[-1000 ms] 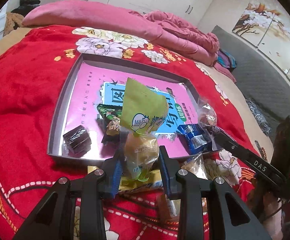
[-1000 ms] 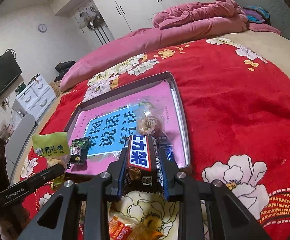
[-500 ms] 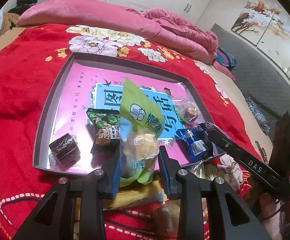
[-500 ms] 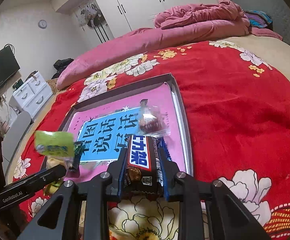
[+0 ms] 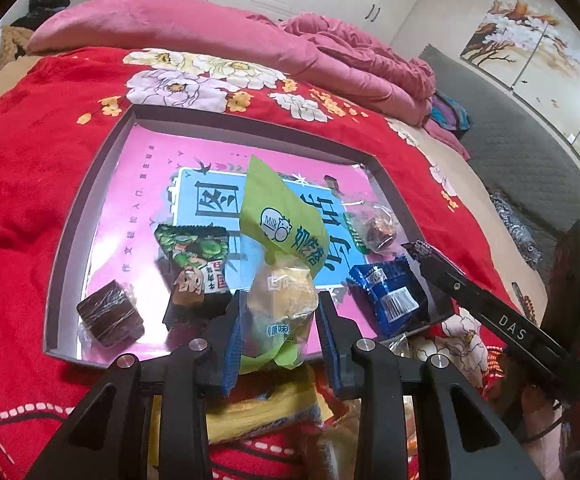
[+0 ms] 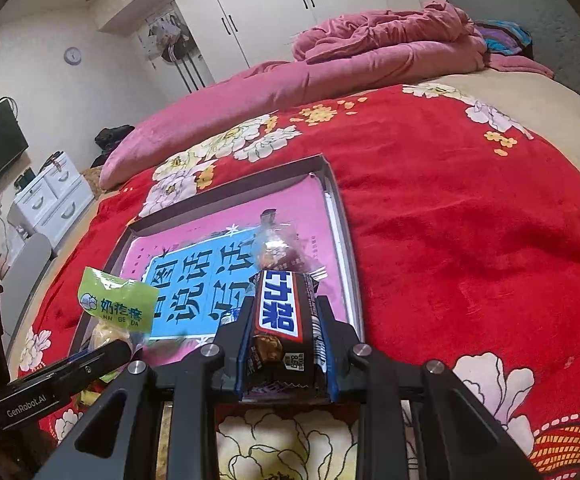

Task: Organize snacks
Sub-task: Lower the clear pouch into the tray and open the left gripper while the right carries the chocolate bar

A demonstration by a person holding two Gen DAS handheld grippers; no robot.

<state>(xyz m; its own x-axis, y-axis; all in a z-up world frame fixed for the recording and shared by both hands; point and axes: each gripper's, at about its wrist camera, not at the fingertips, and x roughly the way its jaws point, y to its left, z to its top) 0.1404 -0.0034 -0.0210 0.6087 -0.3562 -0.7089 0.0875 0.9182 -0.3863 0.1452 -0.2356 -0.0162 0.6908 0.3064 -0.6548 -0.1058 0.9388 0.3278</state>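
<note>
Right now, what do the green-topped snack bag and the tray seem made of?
Green-topped snack bag: thin glossy plastic film, likely; its lower half is clear, showing pale contents, and it crinkles. Tray: looks like grey cardboard with straight folded walls, though I can't be sure; glossy pink printed sheet inside.

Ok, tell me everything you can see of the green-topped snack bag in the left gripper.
The green-topped snack bag is a small plastic pouch: a lime-green header with a cow logo, the word "Milk" and blue characters, above a clear body showing a pale yellowish bun or cake. It stands roughly upright, header leaning back, pinched at its body between the left gripper's blue-padded fingers, lifted over the near edge of the grey tray.
</note>
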